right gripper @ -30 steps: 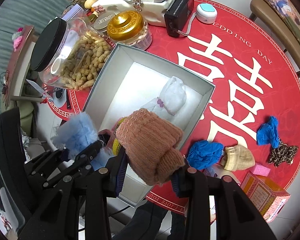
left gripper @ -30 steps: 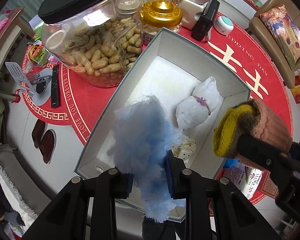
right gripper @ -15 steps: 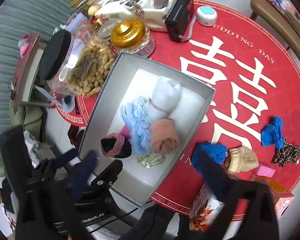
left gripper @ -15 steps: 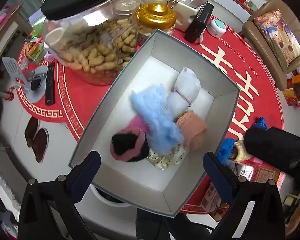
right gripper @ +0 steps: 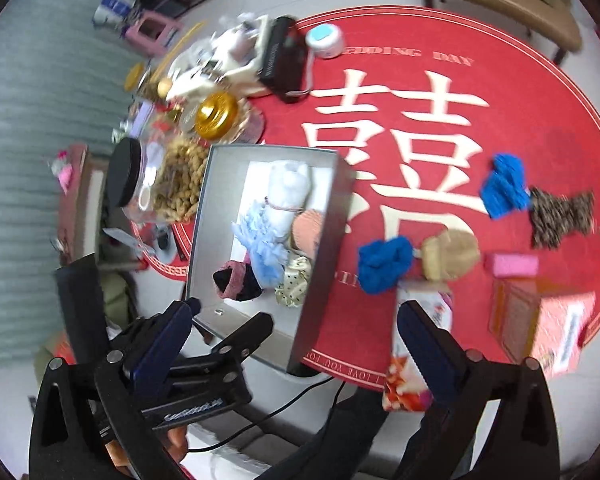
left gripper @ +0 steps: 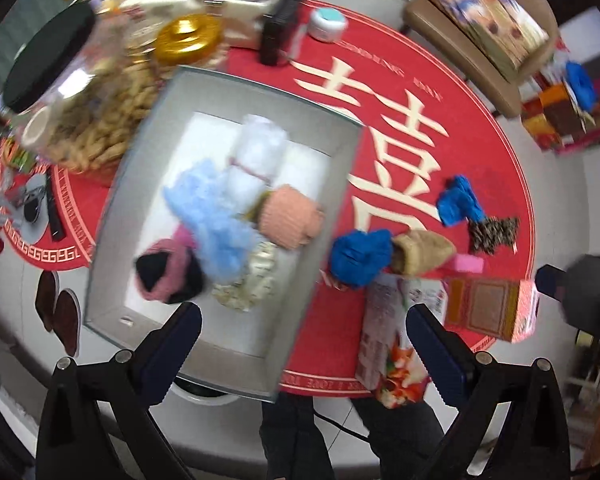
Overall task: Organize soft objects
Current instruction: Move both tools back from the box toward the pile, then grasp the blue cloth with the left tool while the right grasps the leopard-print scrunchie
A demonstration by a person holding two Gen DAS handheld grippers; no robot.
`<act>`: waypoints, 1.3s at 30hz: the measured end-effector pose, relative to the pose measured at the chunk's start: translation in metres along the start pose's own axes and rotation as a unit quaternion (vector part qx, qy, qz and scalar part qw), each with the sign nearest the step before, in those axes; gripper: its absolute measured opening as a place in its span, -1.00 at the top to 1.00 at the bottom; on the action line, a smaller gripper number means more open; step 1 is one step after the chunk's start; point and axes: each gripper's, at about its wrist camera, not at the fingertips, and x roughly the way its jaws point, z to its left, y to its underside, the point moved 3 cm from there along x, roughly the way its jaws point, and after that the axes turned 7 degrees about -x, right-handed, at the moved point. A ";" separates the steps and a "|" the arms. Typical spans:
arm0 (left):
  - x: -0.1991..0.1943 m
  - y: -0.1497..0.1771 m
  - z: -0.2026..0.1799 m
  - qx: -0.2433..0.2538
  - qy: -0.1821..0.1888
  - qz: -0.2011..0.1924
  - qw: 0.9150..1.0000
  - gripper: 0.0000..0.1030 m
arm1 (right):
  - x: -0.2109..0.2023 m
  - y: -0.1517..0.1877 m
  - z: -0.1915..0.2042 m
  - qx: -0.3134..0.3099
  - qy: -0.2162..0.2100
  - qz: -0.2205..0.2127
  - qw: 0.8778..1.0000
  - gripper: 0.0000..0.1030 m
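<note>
The grey box (left gripper: 116,240) (right gripper: 324,280) on the red mat holds a light blue fluffy piece (left gripper: 216,216) (right gripper: 262,240), a peach knitted piece (left gripper: 290,216) (right gripper: 306,228), a white bundle (left gripper: 260,152), a pink-and-black piece (left gripper: 164,272) and a cream dotted cloth (left gripper: 248,280). On the mat to its right lie two blue cloths (left gripper: 362,260) (left gripper: 458,200), a beige knitted hat (left gripper: 420,256) (right gripper: 450,254) and a leopard-print cloth (left gripper: 494,232). My left gripper (left gripper: 300,320) hangs open and empty over the box's near right corner. My right gripper (right gripper: 296,310) is open and empty too.
A peanut jar (left gripper: 80,100) and a gold-lidded jar (left gripper: 188,36) stand left and behind the box. A pink block (left gripper: 468,264), a printed carton (left gripper: 492,308) and a flowered packet (left gripper: 392,340) sit at the mat's near right edge. A chair (left gripper: 480,20) stands beyond the table.
Both grippers opened wide and let the blue fluffy piece and the peach knitted piece fall into the box. Both then drew back and shifted right, toward the loose cloths.
</note>
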 end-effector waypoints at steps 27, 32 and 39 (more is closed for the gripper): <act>0.110 -0.046 -0.253 0.132 -0.068 0.073 0.986 -1.00 | -0.046 0.044 -0.327 0.209 0.078 0.008 0.975 -0.99; 0.176 -0.062 -0.274 0.148 -0.106 0.093 0.979 -1.00 | -0.014 0.019 -0.347 0.176 0.082 0.017 0.981 -0.99; 0.225 -0.075 -0.269 0.119 -0.123 0.100 0.980 -1.00 | 0.025 -0.014 -0.369 0.190 0.053 0.015 0.980 -0.99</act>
